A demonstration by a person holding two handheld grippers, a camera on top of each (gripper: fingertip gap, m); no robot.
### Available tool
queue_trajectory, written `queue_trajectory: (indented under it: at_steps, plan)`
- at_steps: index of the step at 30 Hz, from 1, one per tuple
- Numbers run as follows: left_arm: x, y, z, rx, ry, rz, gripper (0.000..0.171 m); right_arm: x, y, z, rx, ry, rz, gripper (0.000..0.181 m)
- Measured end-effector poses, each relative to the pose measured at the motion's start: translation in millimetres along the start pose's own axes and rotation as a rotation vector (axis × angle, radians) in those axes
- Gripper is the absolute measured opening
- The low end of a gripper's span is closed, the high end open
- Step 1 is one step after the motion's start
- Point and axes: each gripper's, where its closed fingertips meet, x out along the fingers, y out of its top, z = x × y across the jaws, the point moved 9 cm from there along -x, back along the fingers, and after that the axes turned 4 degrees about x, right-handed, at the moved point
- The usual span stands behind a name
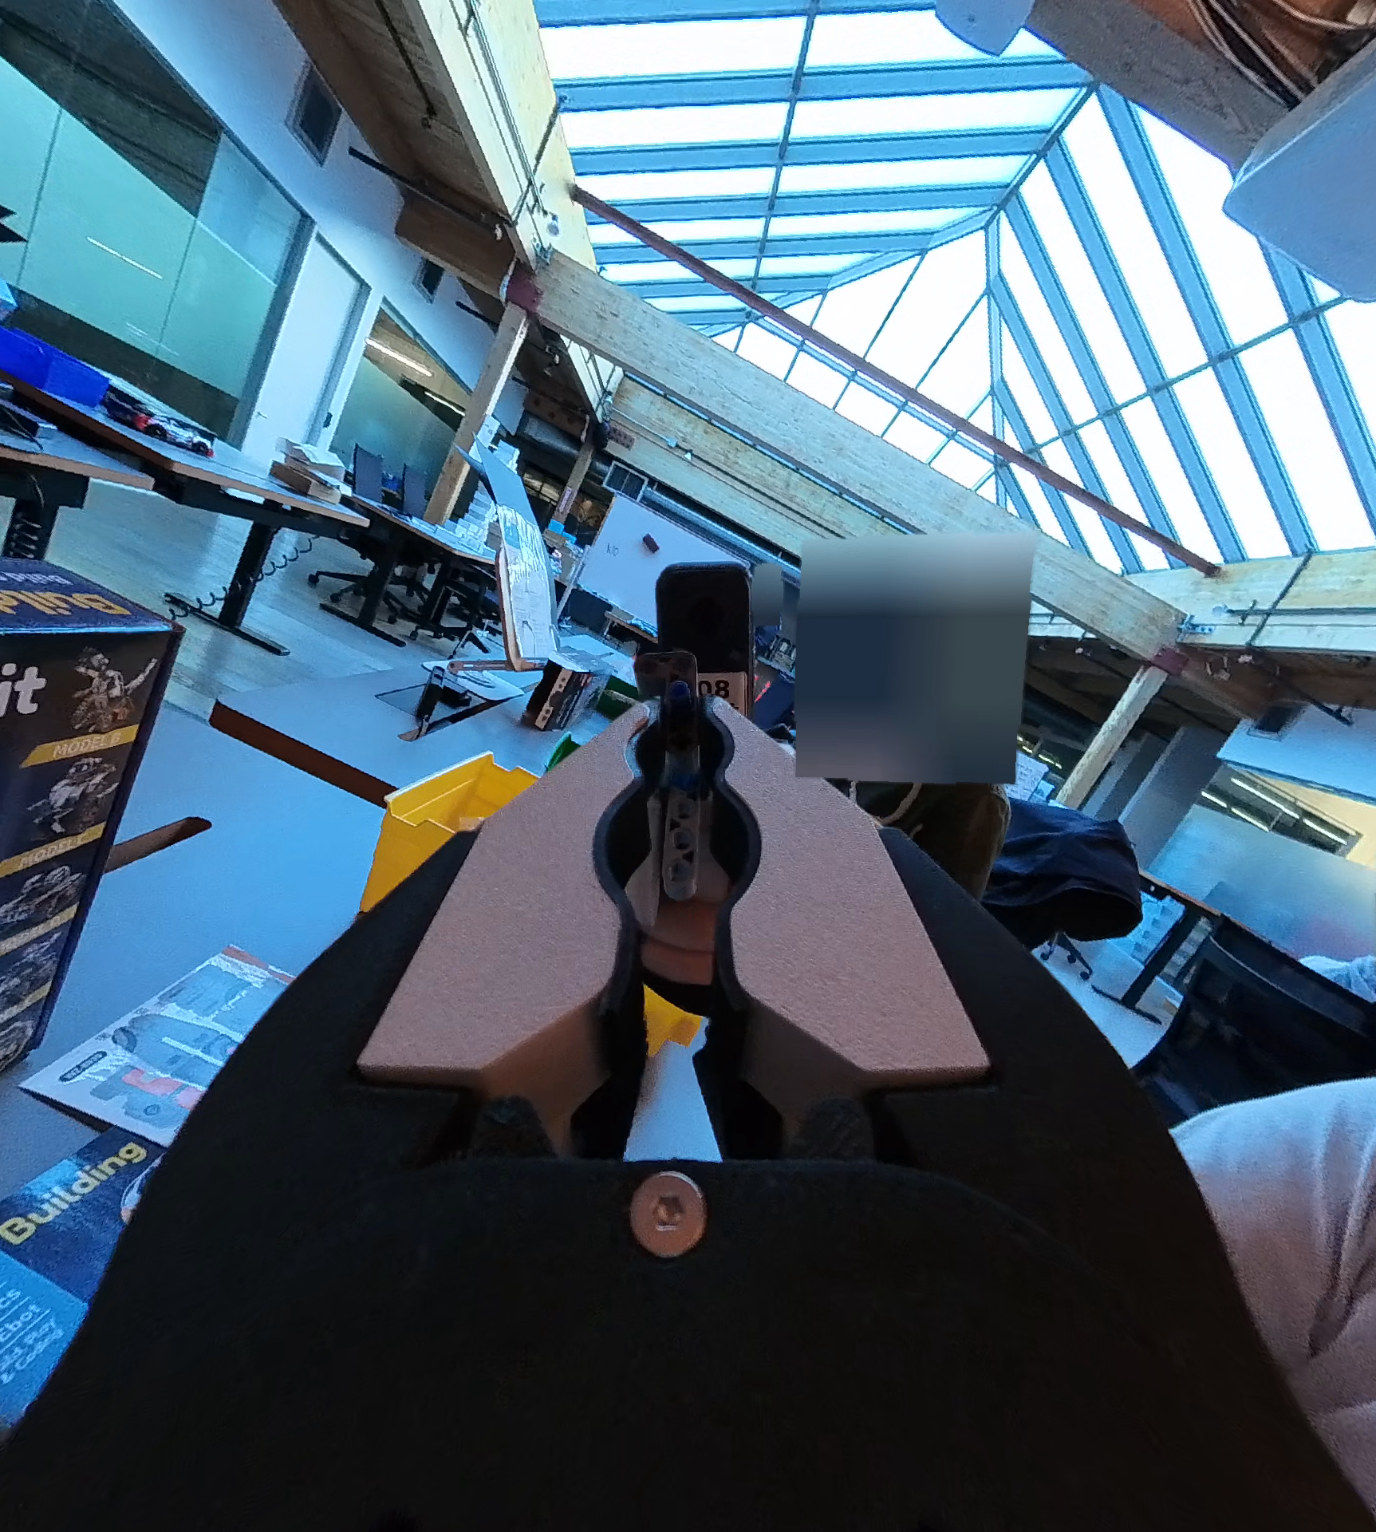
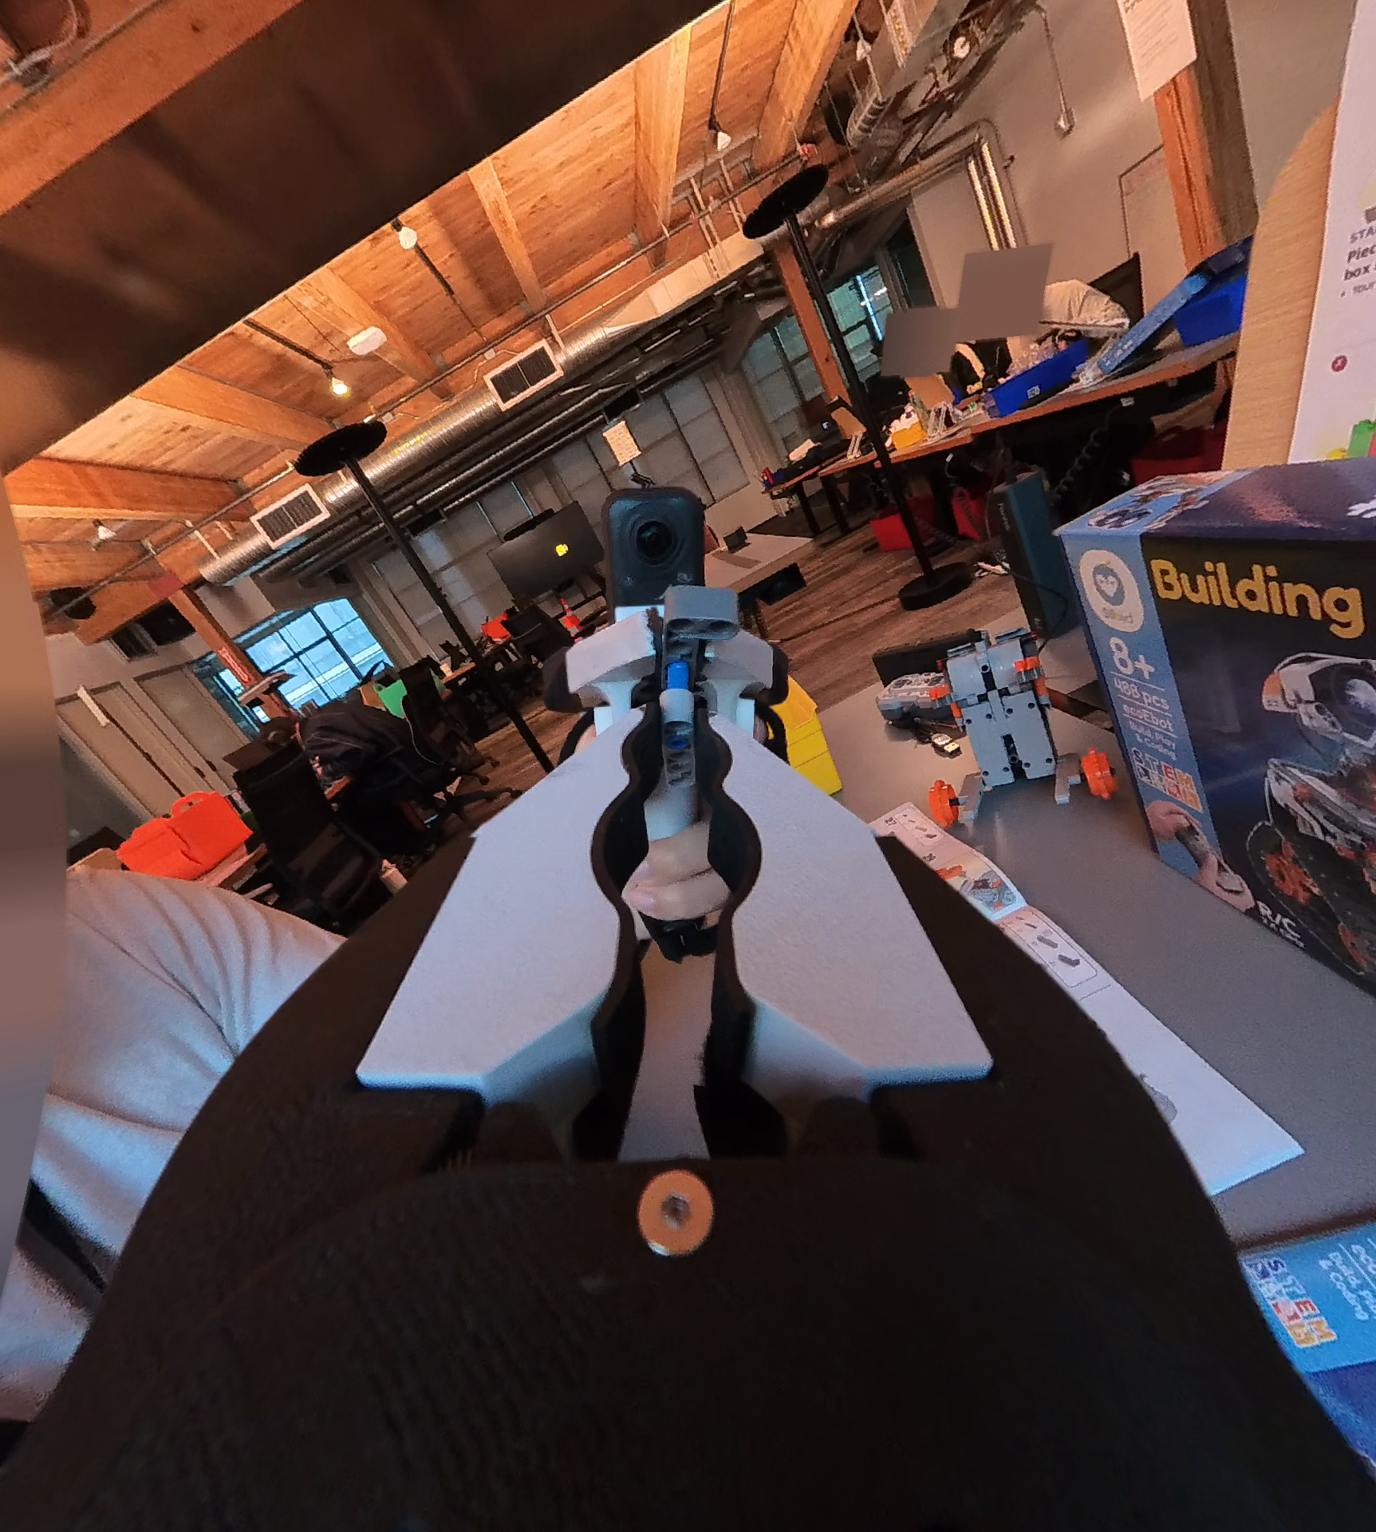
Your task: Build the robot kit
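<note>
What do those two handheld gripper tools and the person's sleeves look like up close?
Both match: the left gripper and right gripper each have a wide black body with a silver hex screw in the middle and two pale, grainy wedge-shaped fingers with wavy dark-lined inner edges. A black camera is mounted on the left one. The person wears light, whitish sleeves.

Bright skylight (image 1: 958, 249) glare, strong fisheye warp, perhaps slightly soft edges.

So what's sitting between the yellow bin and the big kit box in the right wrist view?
A small grey brick robot with orange wheels stands on the table between the yellow bin and kit box.
</note>
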Motion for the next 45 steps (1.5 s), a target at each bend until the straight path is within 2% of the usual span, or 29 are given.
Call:
queue_trajectory:
  at_steps: [4,8,14,23,30,34,37,42,45]
  plan:
    - [2.1,-3.3,-1.8,-0.015,-0.004,0.007,0.004,-3.1,0.7,-0.5,-0.003,-0.021,-0.023,0.005]
    - [2.3,-3.4,-0.5,-0.006,-0.037,-0.095,0.004,-6.8,-0.5,-4.8,-0.07,-0.054,-0.107,0.005]
    - [1.2,-4.6,-2.1,0.017,-0.029,-0.133,0.004,-6.5,-2.5,-2.7,-0.075,-0.072,-0.13,0.005]
    - [-6.4,1.0,-8.5,0.028,0.042,0.013,0.004,8.0,-4.0,7.5,-0.022,-0.057,0.051,0.005]
    - [-5.9,-0.2,-9.6,0.024,0.021,-0.012,0.004,6.4,-3.8,4.8,-0.045,-0.082,0.018,0.005]
    - [-5.2,-0.4,-7.2,0.015,0.001,-0.004,0.005,5.9,-2.6,-0.2,-0.122,-0.102,0.004,0.004]
    - [-6.1,-0.6,-8.2,0.031,-0.005,-0.077,0.005,5.7,-4.2,-0.7,-0.177,-0.127,-0.059,0.005]
    - [-8.3,1.4,-6.6,0.047,-0.009,-0.11,0.005,7.4,-5.7,1.8,-0.151,-0.09,-0.058,0.005]
    - [-7.4,0.9,-5.6,0.018,-0.038,-0.074,0.005,7.0,-5.4,2.5,-0.123,-0.038,-0.025,0.005]
